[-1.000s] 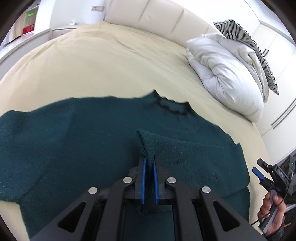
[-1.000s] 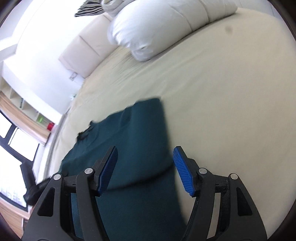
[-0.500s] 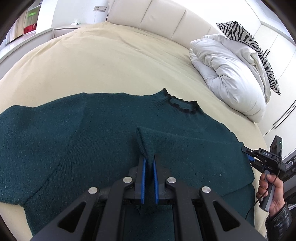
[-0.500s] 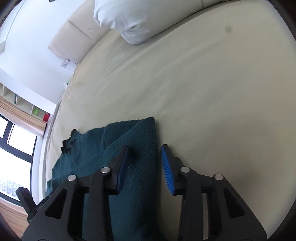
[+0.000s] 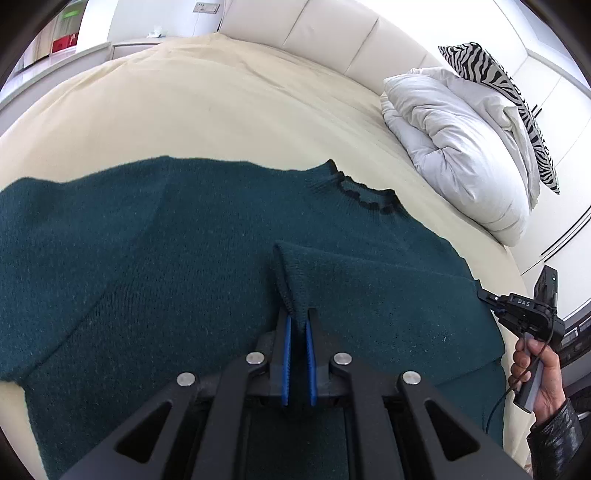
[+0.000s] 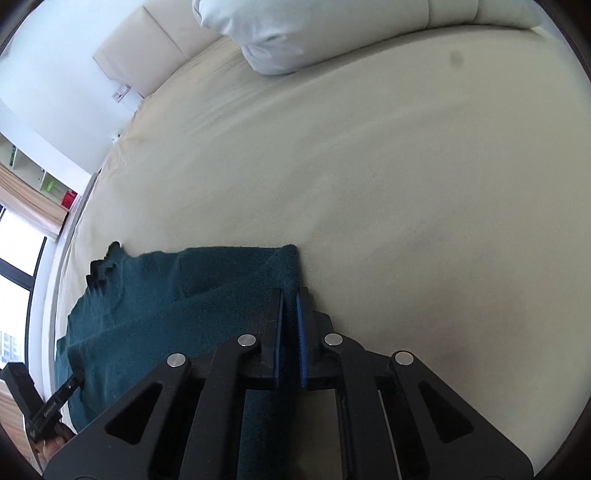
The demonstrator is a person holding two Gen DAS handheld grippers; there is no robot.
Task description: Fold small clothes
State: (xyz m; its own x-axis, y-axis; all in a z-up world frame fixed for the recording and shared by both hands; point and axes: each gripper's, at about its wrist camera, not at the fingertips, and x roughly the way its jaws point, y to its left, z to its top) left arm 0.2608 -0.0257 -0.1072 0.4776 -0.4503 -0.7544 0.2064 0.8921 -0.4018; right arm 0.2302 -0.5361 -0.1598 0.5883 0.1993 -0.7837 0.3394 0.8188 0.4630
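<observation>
Dark teal on cream, with black, blue and white.

Teal knit sweater (image 5: 184, 258) with black scalloped collar trim (image 5: 364, 194); cream bed (image 5: 203, 110); white duvet (image 5: 461, 147); zebra-striped black-and-white pillow (image 5: 517, 107); off-white headboard (image 5: 314, 33); black left claw (image 5: 296, 325) and right claw (image 6: 290, 306), both with blue pads (image 5: 286, 354); shiny black sleeve (image 5: 554, 439); red box (image 5: 64, 40) on white shelf (image 5: 55, 66).

A bedroom with a wide bed under daylight

The cream sheet (image 5: 229, 110) covers the bed, and the padded headboard (image 5: 332, 33) stands behind it. A crumpled white duvet (image 5: 461, 147) lies near the headboard, with a zebra-striped pillow (image 5: 509, 85) just behind it. A red box (image 6: 69, 199) sits on a shelf beside the window (image 6: 18, 254).
</observation>
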